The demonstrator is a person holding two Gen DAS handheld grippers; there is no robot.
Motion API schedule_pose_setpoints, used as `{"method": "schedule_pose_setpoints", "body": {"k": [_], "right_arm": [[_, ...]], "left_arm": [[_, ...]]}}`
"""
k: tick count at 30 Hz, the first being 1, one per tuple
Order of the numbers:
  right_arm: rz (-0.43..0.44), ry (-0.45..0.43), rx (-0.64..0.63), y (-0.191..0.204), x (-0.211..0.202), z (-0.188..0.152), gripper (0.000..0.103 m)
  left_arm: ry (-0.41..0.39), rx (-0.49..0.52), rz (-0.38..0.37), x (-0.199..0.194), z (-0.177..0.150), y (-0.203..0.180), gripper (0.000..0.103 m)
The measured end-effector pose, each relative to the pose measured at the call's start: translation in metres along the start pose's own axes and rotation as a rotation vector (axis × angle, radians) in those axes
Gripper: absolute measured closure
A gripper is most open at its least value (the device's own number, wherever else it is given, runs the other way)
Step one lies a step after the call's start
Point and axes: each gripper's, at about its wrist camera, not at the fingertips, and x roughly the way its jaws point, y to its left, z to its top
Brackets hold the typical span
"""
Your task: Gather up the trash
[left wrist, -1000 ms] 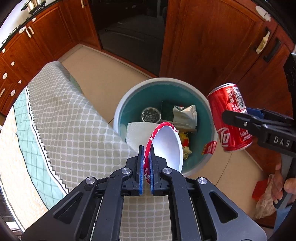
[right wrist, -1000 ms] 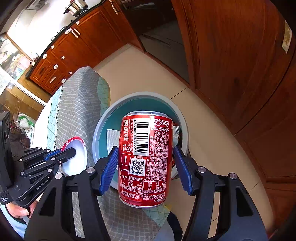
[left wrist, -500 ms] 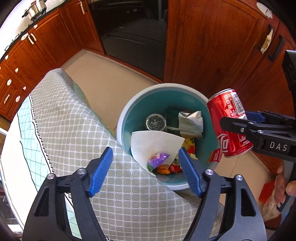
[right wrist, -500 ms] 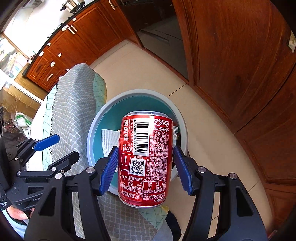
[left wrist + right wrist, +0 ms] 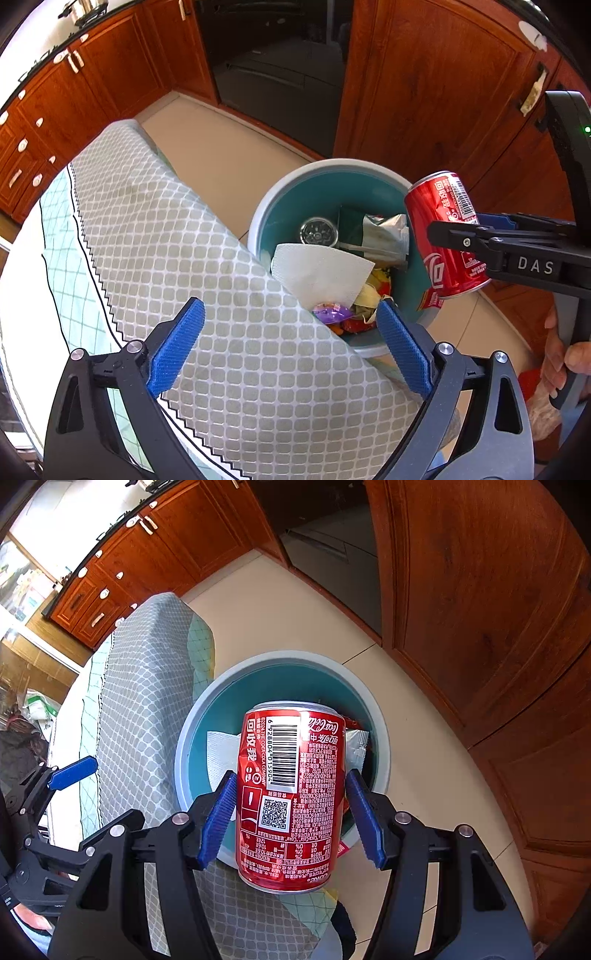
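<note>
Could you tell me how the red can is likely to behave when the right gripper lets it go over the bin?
The can looks dented, so probably empty, light and easily crushed. Round and smooth, it may roll on the trash in the bin.

This is a kitchen with shiny red-brown wooden cupboards (image 5: 424, 92) all around. The floor (image 5: 229, 147) has big pale tiles. A dark oven (image 5: 273, 62) sits between the cupboards. The bench (image 5: 155, 229) wears a grey cloth with a square pattern. Bright daylight comes through a window (image 5: 22, 587) on the left.
</note>
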Motion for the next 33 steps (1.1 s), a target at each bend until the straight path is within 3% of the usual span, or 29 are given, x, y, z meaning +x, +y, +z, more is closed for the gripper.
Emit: {"method": "schedule_pose_setpoints", "body": {"k": [7,9,13,24,33], "right_arm": [[-0.023,0.012,-0.036,0.016,0.004,0.003,0.043],[-0.025,0.018,-0.037,0.018,0.005,0.005,0.024],[-0.036,0.026,-0.033,0.022,0.008,0.007,0.017],[-0.082,0.103,-0.010,0.023,0.028,0.006,0.015],[-0.133,0.098,-0.044,0.029,0.019,-0.003,0.011]], "left_arm": [[0.002,-0.028,-0.016,0.001,-0.005,0.012,0.008],[0.000,-0.034,-0.020,0.000,-0.007,0.015,0.008],[-0.002,-0.044,-0.027,0.000,-0.011,0.021,0.008],[0.007,-0.075,-0.050,0.006,-0.020,0.038,0.008],[-0.015,-0.132,-0.067,-0.004,-0.028,0.047,0.008]]}}
